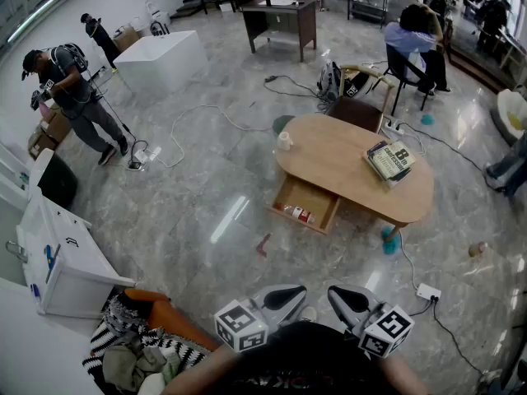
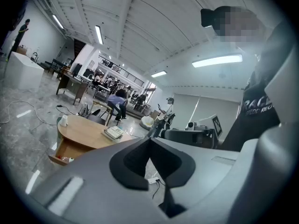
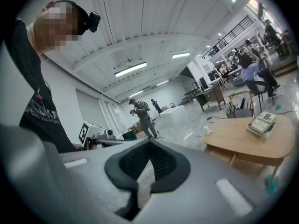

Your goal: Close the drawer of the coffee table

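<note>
Grey plastic left tool (image 1: 288,295) and right tool (image 1: 344,297): both clenched, empty. Well ahead, oval pale-wood worktop (image 1: 346,159); its boxy wooden drawer (image 1: 306,206) stands pulled out, rear hidden beneath the top.

Head cam sits up on my head, staring steeply down and ahead. My left claw (image 1: 286,296) and right claw (image 1: 344,299) poke in close at 6 o'clock, and the bench (image 1: 329,159) sits well off at about 1 o'clock. Each claw cam rides right behind its own jaws, looking out near level. The left one has the bench far out at 9 o'clock and my torso (image 2: 261,111) at 3. The right one flips that. All three catch the bench top, its book (image 1: 389,160) and cup (image 1: 284,141).
</note>
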### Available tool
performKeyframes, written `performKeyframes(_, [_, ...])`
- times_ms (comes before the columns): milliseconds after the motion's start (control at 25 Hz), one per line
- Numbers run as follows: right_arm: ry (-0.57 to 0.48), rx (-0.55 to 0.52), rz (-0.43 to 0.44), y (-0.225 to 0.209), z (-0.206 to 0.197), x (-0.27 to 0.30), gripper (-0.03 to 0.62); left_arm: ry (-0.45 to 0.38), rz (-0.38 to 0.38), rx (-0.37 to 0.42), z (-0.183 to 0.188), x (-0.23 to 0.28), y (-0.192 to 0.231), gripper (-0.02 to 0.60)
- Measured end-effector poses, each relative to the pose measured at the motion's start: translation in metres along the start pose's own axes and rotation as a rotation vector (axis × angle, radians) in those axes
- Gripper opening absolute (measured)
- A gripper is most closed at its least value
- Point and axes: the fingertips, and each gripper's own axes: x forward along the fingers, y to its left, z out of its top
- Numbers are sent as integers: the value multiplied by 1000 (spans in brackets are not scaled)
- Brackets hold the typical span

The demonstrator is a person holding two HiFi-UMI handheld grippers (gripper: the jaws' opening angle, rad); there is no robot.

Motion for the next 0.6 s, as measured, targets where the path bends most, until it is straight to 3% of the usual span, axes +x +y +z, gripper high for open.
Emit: performKeyframes(600, [3, -1, -9, 0, 0, -5, -2, -8, -11, -36, 1, 2, -2, -2])
